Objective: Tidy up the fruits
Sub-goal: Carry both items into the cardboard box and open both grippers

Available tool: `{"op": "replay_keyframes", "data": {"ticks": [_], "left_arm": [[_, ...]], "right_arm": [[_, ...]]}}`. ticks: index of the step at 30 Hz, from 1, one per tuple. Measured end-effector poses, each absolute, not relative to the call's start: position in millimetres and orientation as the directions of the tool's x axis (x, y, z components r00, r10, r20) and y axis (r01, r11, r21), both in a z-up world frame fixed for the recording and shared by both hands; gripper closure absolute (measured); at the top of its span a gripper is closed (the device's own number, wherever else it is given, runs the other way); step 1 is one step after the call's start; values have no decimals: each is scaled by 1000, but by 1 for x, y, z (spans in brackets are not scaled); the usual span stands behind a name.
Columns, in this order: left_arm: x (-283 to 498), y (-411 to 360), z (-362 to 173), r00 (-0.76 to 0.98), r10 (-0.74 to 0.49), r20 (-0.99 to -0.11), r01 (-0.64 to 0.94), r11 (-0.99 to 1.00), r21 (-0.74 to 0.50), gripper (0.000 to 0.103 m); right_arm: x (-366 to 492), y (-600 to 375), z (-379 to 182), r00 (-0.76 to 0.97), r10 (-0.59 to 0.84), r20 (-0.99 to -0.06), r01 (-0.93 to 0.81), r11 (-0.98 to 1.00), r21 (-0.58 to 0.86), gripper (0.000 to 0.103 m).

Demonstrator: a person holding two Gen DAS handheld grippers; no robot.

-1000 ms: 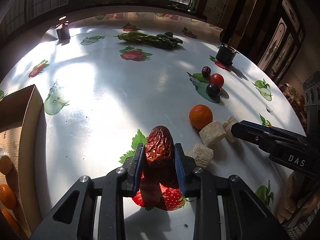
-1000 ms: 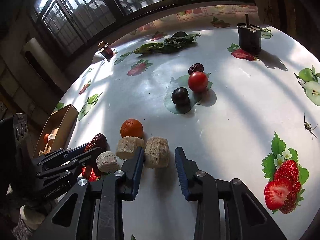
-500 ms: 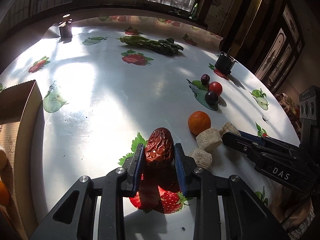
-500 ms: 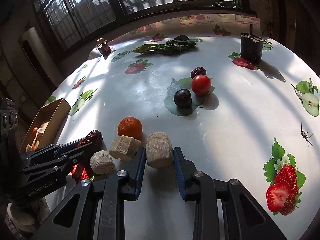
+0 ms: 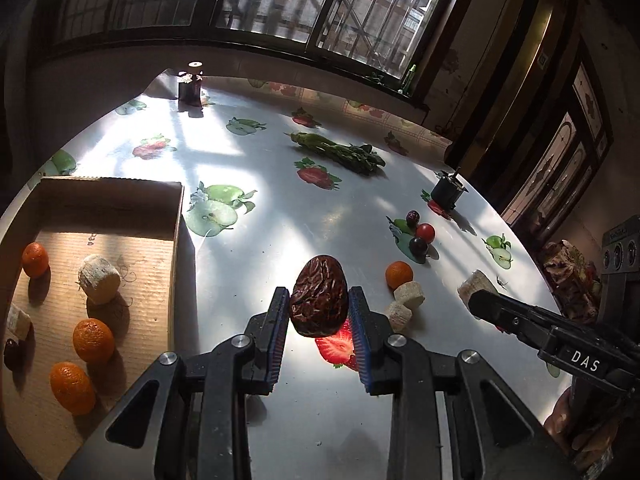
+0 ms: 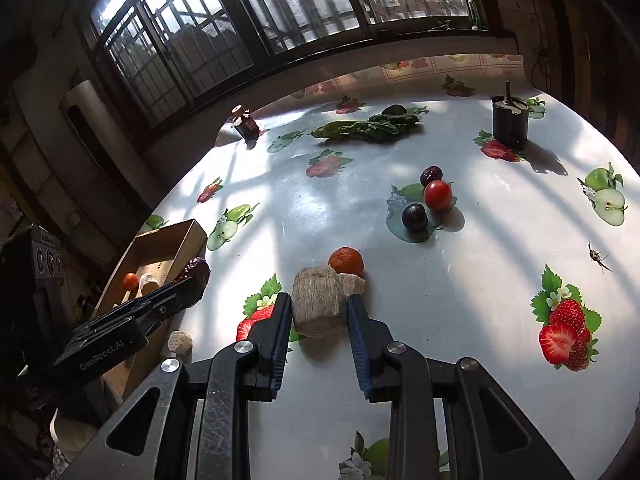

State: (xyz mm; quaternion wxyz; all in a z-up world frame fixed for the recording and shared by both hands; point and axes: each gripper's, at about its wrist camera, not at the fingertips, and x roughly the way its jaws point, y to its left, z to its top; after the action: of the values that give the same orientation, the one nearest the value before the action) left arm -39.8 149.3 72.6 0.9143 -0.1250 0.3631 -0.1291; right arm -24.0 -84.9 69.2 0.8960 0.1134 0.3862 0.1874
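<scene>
left tool (image 5: 318,312) clamped date (image 5: 319,296) — box (image 5: 176,240) left of frame | right tool (image 6: 318,312) clamped pale chunk (image 6: 317,305) — farther from box

Bare desk (image 5: 280,216) ahead of left hand-held gripper (image 5: 319,312); cardboard box (image 5: 176,248) wall left, cane pieces (image 5: 408,296) right.

Four oranges (image 5: 93,340), perhaps five pale chunks (image 5: 99,283), two dates (image 5: 318,295).

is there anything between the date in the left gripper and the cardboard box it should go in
Nothing visible. The date, held off the table in the left gripper, has bare tablecloth between it and the cardboard box; only the box's low wall to clear.
</scene>
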Motion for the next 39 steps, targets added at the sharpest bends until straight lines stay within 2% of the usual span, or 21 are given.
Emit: {"op": "replay_keyframes", "data": {"ticks": [6, 13, 25, 39], "left_arm": [[-80, 232, 86, 755, -122, -644, -47, 970, -239, 74], [-101, 310, 54, 682, 38, -730, -236, 957, -171, 74], [-82, 331, 18, 582, 16, -813, -273, 946, -177, 74], [-64, 334, 15, 544, 34, -838, -308, 937, -162, 74]], "right_arm": [[-43, -2, 92, 550, 549, -629, -416, 834, 363, 72], [-51, 107, 74, 419, 606, -676, -566, 757, 328, 72], [-50, 185, 12, 264, 500, -825, -624, 741, 249, 72], [-18, 199, 10, 263, 482, -835, -592, 765, 255, 72]]}}
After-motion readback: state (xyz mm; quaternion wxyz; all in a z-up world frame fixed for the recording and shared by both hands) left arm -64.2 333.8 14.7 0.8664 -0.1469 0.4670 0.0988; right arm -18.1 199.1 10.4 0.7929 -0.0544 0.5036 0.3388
